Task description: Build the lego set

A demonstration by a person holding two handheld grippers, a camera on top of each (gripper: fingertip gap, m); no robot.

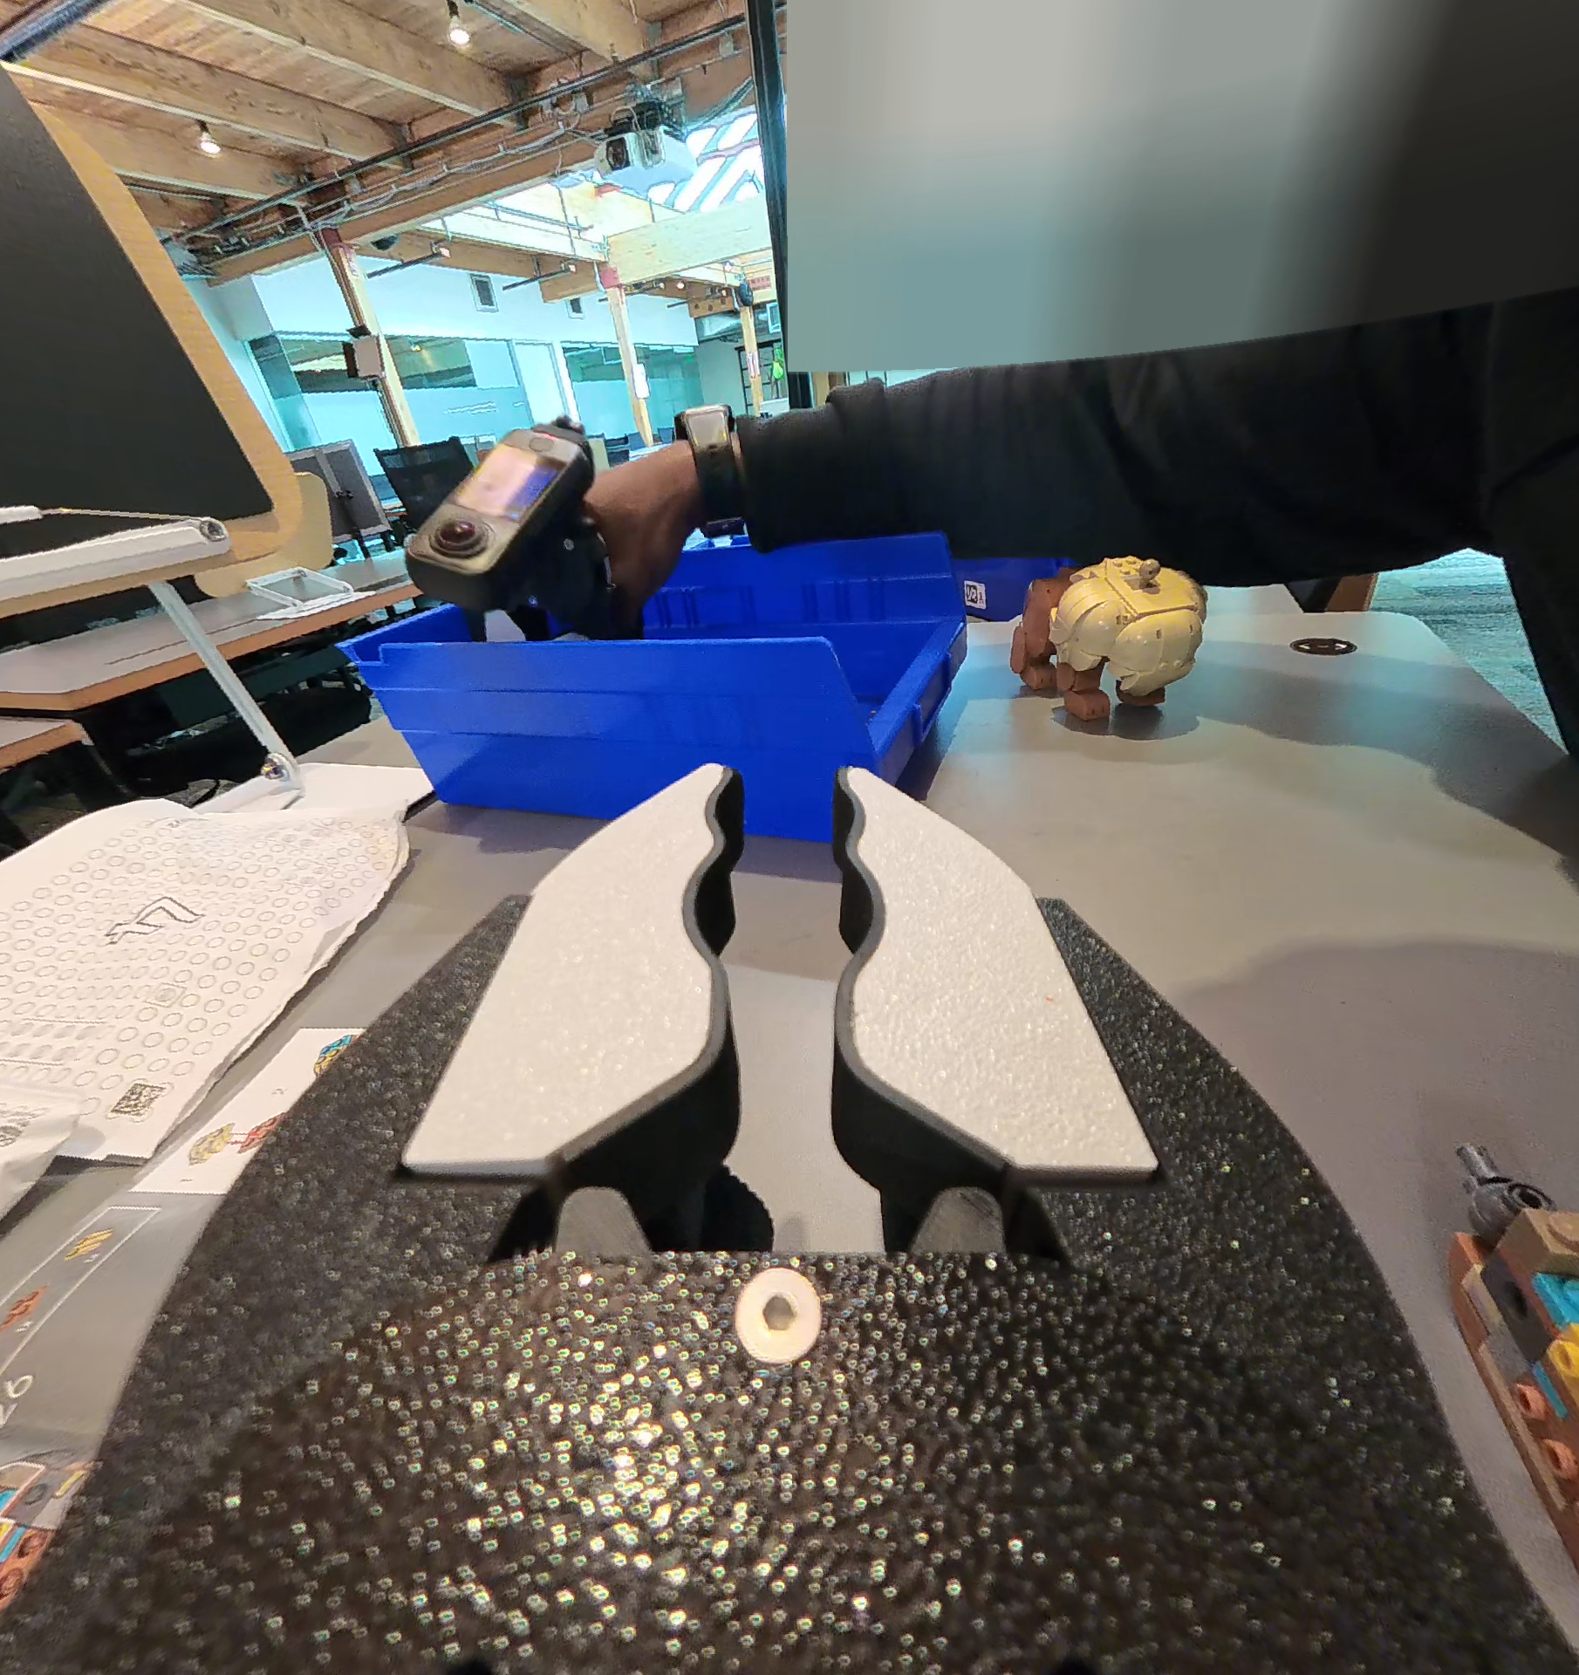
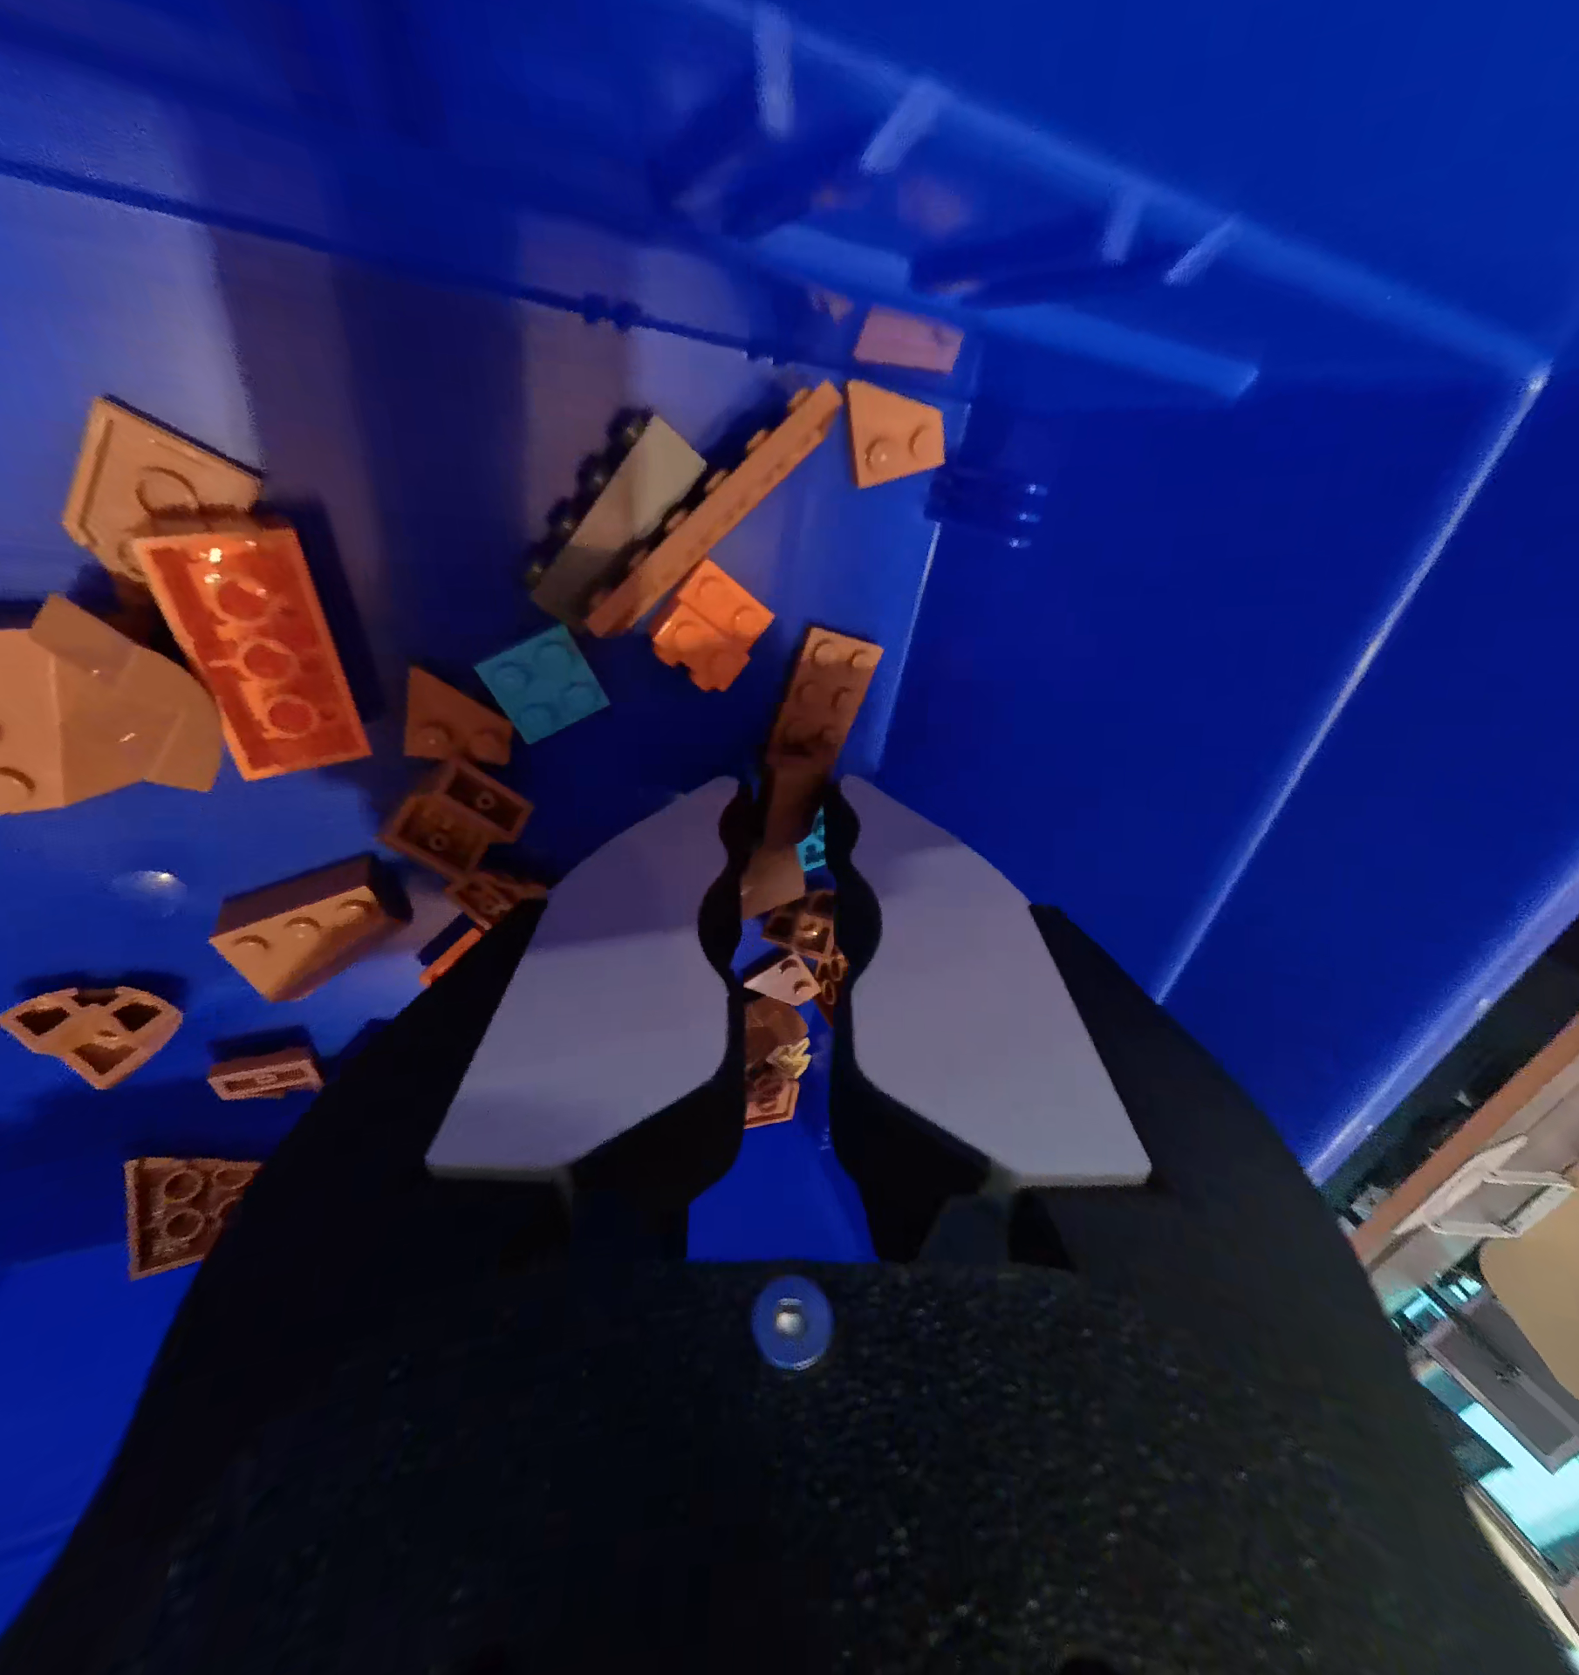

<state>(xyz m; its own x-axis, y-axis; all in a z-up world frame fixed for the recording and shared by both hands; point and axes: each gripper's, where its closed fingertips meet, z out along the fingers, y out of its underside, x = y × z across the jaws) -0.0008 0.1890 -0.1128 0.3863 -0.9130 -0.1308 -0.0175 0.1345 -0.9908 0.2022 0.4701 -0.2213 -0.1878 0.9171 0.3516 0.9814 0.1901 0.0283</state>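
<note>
Lego pieces [image 2: 260, 653], mostly tan, brown and orange with one teal plate [image 2: 543, 682], lie scattered across the floor of a blue bin [image 2: 1221, 634] as the right gripper [image 2: 790, 798] reaches down into it, its fingers [image 2: 623, 979] pinched on a brown plate [image 2: 818, 716] near the bin's side wall. In the left wrist view, the left gripper [image 1: 788, 784] hangs above the grey table [image 1: 1266, 861] with its fingers [image 1: 967, 988] apart and nothing between them, pointing toward the bin [image 1: 659, 716]. A person's hand [image 1: 650, 517], in a dark sleeve and wristband, holds the right gripper [image 1: 514, 535] over the bin. A cream-and-brown lego animal [image 1: 1117, 630] stands beyond the bin, a partly built lego model [image 1: 1565, 1341] sits at the right edge, and printed instruction sheets [image 1: 133, 952] lie at the left.
</note>
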